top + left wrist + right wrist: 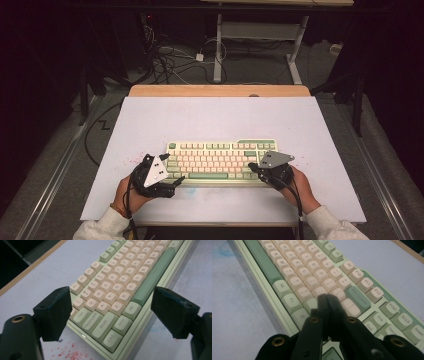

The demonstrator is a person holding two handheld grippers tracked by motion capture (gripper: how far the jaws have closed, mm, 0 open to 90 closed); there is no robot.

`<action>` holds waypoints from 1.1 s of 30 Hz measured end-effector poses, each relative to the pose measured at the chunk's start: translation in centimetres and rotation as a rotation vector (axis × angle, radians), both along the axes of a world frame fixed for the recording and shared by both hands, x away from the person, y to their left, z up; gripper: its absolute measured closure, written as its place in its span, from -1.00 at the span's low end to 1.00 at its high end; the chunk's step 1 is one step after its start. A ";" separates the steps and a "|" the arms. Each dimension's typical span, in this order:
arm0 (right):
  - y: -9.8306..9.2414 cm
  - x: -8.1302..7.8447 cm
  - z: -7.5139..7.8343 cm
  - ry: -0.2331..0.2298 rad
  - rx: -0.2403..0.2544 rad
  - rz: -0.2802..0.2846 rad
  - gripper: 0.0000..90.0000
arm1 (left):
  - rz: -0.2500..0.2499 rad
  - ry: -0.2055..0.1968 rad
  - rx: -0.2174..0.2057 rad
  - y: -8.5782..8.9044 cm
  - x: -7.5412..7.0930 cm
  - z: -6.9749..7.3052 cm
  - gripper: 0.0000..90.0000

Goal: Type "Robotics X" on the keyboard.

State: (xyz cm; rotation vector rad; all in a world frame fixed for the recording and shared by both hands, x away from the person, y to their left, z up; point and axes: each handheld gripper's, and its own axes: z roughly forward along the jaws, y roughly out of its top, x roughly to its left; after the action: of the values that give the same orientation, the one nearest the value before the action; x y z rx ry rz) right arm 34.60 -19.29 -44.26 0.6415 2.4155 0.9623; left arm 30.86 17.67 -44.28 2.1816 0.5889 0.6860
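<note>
Keyboard (220,161) sits near the front of the white surface (220,117), long axis running side to side across the high view, with the space bar row toward the person and the function row facing away. Its front edge lies close to the near edge of the surface, with only a narrow bare strip between. Behind it there is plenty of open white board reaching back to a wooden strip (220,90) along the far edge. Left and right of it, the board stays bare and roomy.

The left claw (176,181) hangs at the keyboard's front left corner, jaws spread wide; in the left gripper view they stand apart on either side of the Ctrl, Shift and Tab keys with nothing between the pads and no contact visible. Red specks (71,353) dot the surface just beside that corner.

The right claw (252,167) sits over the right end of the keyboard, jaws pressed tight together with nothing between them. In the right gripper view its tip (327,298) hovers above the keys near the large green key, and whether it touches a key cannot be told.

Beyond the surface, grey floor (260,70), tangled cables (165,60) and the white legs of another desk (218,50) show in a dark room.
</note>
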 end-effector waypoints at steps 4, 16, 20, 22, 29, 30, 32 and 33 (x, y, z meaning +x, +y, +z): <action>0.1 0.1 -0.2 0.007 -0.004 0.001 1.00 | 0.000 0.002 0.001 0.0 0.0 0.0 -0.63; 0.2 0.1 -0.5 0.014 -0.014 0.006 1.00 | -0.005 0.005 0.013 0.0 0.0 -0.1 -0.63; 0.2 0.1 -0.6 0.016 -0.017 0.003 1.00 | -0.006 0.007 0.017 -0.1 0.0 -0.1 -0.63; 0.1 0.2 -0.7 0.018 -0.018 0.002 1.00 | -0.008 0.008 0.018 -0.1 0.0 -0.2 -0.63; 0.2 0.2 -0.8 0.019 -0.023 0.003 1.00 | -0.012 0.010 0.020 -0.1 0.0 -0.2 -0.63; 0.2 0.2 -0.8 0.018 -0.023 0.004 1.00 | -0.013 0.011 0.020 -0.1 0.0 -0.2 -0.63; 0.2 0.2 -0.8 0.019 -0.022 0.003 1.00 | -0.013 0.012 0.021 -0.2 0.1 -0.2 -0.63; 0.1 0.2 -0.8 0.018 -0.023 0.003 1.00 | -0.014 0.012 0.021 -0.2 0.1 -0.2 -0.63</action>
State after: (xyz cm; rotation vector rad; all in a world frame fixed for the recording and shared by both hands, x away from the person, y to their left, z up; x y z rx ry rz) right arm 34.82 -19.15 -45.06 0.6416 2.4406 0.9318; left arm 30.93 17.51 -44.51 2.2086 0.5750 0.6745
